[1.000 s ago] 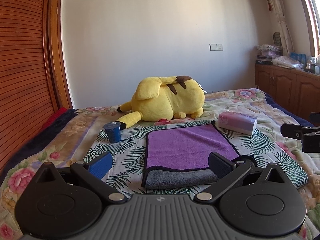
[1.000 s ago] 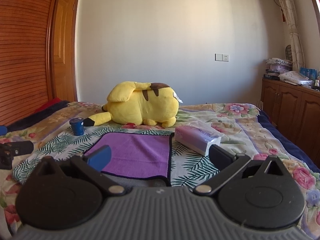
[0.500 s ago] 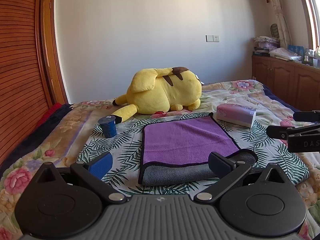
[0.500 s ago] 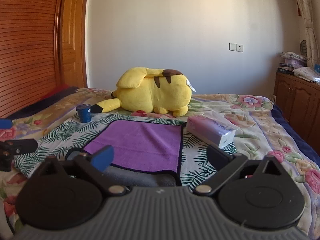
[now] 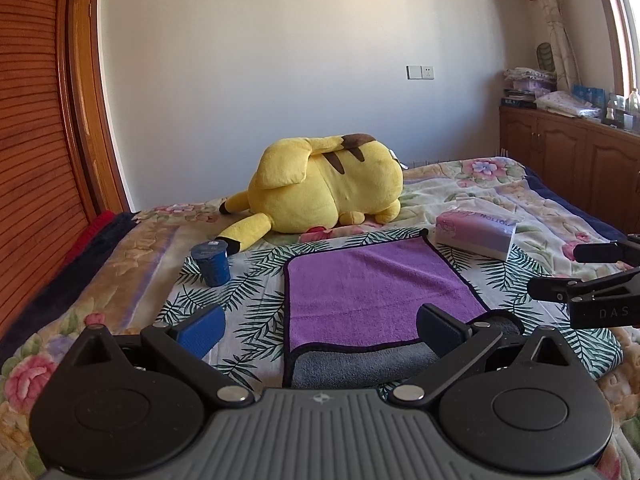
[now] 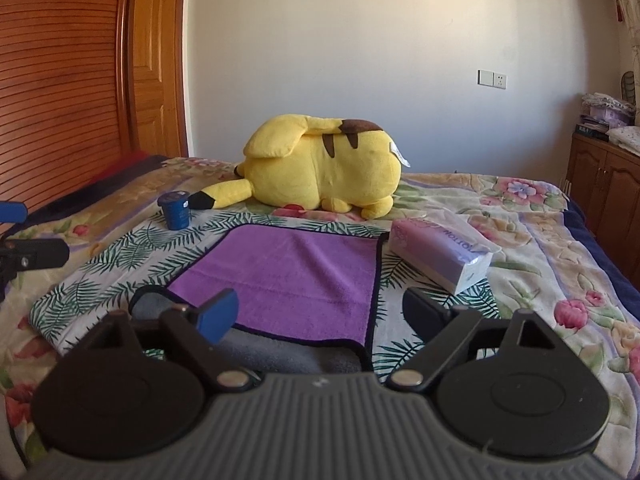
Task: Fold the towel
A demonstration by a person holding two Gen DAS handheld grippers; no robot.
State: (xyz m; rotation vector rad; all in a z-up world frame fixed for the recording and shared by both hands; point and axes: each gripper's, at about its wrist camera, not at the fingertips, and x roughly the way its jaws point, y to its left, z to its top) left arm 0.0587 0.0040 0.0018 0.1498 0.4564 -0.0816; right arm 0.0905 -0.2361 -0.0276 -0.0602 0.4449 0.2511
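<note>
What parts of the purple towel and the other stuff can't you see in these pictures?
- Towel: its near grey edge, hidden behind the left gripper body in the left wrist view and behind the right gripper in the right wrist view.
- Plush toy: its face, turned away in both views.
- Tissue pack: its print is too small to read.
- Blue cup: its lid label is too small.

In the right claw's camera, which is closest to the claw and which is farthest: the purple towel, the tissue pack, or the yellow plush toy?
From the right claw:
1. Purple towel, just ahead, slightly left.
2. Tissue pack, farther back on the right.
3. Yellow plush toy, at the far end of the bed.
</note>
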